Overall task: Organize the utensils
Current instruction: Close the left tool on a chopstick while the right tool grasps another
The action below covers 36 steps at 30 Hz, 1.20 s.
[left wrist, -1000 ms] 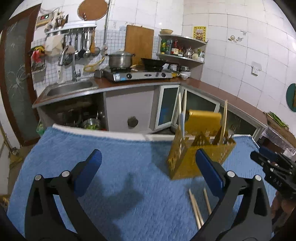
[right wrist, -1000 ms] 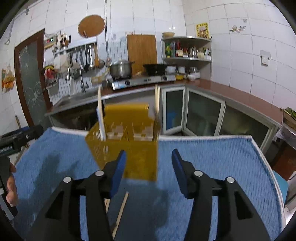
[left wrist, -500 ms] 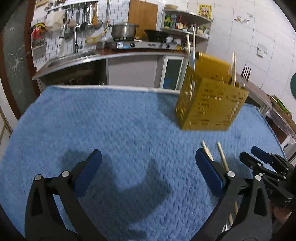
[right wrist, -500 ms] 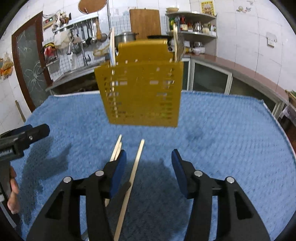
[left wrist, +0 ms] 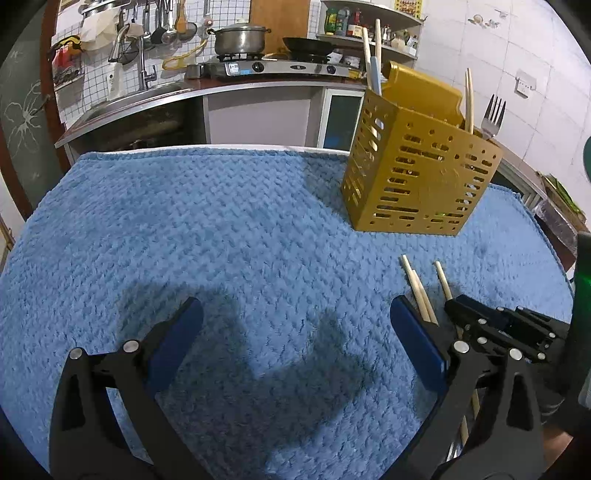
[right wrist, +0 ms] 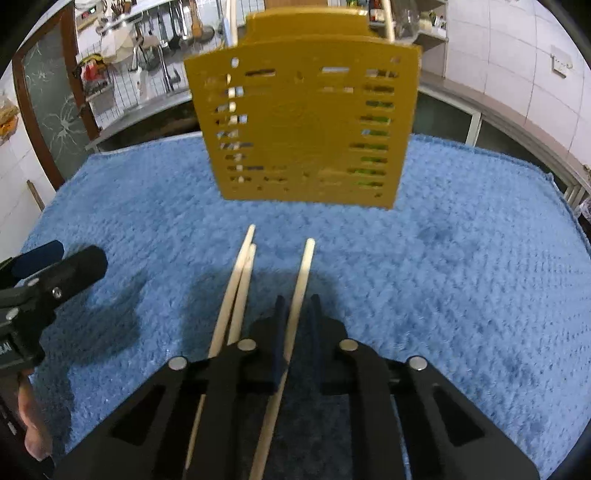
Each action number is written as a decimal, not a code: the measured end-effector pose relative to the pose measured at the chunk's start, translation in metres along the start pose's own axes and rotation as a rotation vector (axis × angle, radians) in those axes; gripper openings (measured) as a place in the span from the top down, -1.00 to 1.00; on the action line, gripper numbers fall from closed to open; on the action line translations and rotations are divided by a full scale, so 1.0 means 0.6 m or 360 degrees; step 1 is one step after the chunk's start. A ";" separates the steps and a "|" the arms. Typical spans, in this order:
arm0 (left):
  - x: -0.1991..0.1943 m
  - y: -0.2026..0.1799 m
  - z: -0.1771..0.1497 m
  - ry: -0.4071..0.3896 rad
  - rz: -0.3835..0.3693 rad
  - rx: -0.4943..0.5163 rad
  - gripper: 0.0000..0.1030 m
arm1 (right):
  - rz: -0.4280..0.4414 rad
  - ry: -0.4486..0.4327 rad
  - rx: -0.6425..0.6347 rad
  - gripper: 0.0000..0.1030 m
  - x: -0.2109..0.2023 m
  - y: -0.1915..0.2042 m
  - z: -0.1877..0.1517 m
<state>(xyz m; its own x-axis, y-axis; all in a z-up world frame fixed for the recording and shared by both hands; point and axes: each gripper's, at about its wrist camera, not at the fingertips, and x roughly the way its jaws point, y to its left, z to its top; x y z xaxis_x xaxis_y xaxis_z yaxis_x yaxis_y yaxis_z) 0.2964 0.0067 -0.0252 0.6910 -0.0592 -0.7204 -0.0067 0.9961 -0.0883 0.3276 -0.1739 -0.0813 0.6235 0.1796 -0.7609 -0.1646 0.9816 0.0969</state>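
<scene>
A yellow slotted utensil holder (left wrist: 417,173) stands on the blue towel (left wrist: 221,240) and holds chopsticks and a fork (left wrist: 493,114). In the right wrist view the holder (right wrist: 306,125) is straight ahead. Three wooden chopsticks lie on the towel in front of it. My right gripper (right wrist: 295,314) is shut on the single right-hand chopstick (right wrist: 301,280). The pair of chopsticks (right wrist: 238,288) lies just left of it. My left gripper (left wrist: 295,332) is open and empty over the towel, left of the chopsticks (left wrist: 419,291). The right gripper (left wrist: 480,321) shows beside them.
A kitchen counter with sink, gas stove and pot (left wrist: 240,38) runs behind the table. Shelves with bottles (left wrist: 351,18) hang on the tiled wall. The towel's far edge (left wrist: 221,149) ends before the counter. The left gripper (right wrist: 55,273) shows at the left of the right wrist view.
Both grippers dropped lower toward the towel. The right gripper, open before, has closed on the single chopstick. The left gripper stayed open.
</scene>
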 end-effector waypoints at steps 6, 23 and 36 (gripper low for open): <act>0.006 -0.016 -0.004 0.0040 -0.0040 0.0000 -0.90 | 0.0028 0.0009 0.0058 0.89 0.002 -0.015 0.010; 0.043 -0.131 -0.017 0.0246 -0.0140 0.0109 0.06 | -0.0043 -0.0019 0.0213 0.89 -0.023 -0.138 0.001; 0.066 -0.148 -0.024 0.0234 -0.0133 0.0109 0.49 | -0.0017 -0.0050 0.0339 0.88 -0.028 -0.165 -0.023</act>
<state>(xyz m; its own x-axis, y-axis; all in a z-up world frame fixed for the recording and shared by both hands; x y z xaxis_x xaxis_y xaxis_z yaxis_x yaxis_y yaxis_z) 0.3141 -0.0850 -0.0555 0.5742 -0.1459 -0.8056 0.0993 0.9891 -0.1084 0.3226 -0.2750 -0.0870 0.6484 0.1678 -0.7426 0.0055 0.9743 0.2250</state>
